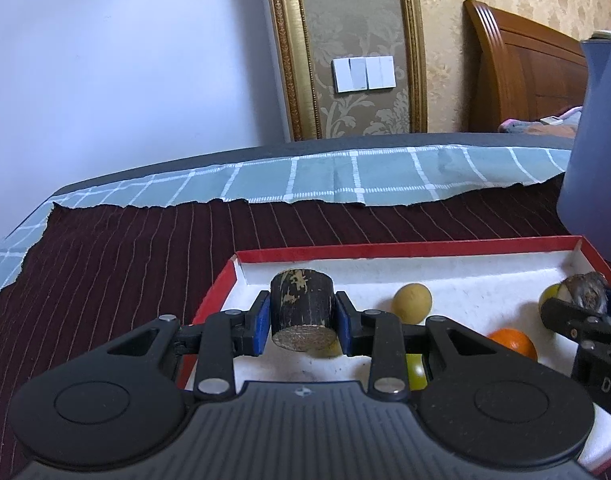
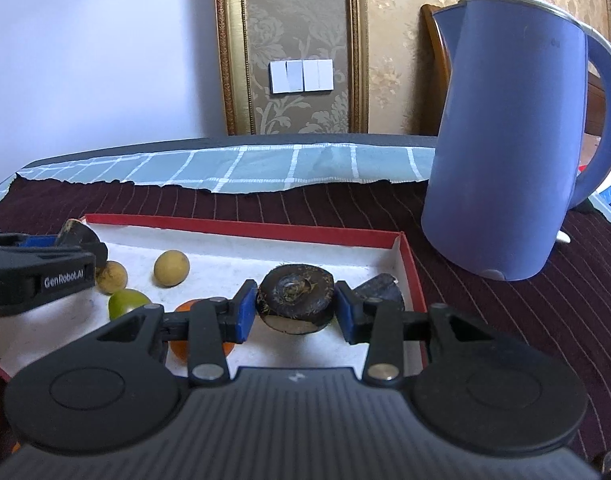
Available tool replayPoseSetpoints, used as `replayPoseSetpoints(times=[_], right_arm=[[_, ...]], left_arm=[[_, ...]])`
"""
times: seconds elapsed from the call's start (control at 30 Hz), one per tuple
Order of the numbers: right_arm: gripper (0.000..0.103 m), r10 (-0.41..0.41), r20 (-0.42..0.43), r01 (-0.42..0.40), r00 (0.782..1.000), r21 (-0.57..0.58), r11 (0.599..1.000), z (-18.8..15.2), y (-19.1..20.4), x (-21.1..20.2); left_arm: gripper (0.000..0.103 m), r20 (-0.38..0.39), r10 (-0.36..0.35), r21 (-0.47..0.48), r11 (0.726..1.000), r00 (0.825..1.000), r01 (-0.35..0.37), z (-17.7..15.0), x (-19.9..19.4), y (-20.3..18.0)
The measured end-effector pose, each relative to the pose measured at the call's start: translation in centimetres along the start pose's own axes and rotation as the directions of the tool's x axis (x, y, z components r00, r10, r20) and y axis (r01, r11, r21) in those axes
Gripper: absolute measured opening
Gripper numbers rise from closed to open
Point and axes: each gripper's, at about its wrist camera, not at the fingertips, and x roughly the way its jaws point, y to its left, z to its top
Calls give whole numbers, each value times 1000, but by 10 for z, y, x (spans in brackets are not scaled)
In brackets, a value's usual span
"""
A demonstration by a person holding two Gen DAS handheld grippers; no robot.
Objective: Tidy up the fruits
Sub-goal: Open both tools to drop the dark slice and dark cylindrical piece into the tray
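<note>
My left gripper (image 1: 303,316) is shut on a dark, stubby cylinder of fruit (image 1: 301,304), held just above the left end of a red-rimmed white tray (image 1: 405,251). My right gripper (image 2: 295,308) is shut on a dark round fruit piece (image 2: 295,296) over the tray's right end (image 2: 241,226). Each gripper shows in the other's view: the right gripper (image 1: 587,300) at the far right, the left gripper (image 2: 65,249) at the far left. In the tray lie two tan round fruits (image 2: 171,268) (image 2: 112,277), a green fruit (image 2: 127,302), an orange (image 1: 513,342) and another dark piece (image 2: 379,286).
A tall blue kettle (image 2: 505,140) stands just beyond the tray's right end. The tray rests on a dark red striped cloth (image 1: 125,260) over a pale blue checked cloth (image 1: 345,176). A wall with light switches (image 1: 363,73) lies behind the table.
</note>
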Motion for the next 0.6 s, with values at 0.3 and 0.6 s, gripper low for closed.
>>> replayPoseSetpoints(times=[0.3,0.6], right_arm=[[51,12,14,-12,1000,22,1000,-3,-4,2],[55,11,88,-17,996,71,997,-5,-14,-10]], left_arm=[[33,-15,-7,-11,1000,1000,7,-1,4,1],[44,22,-5,-5,1000,1000,5,0,-13,3]])
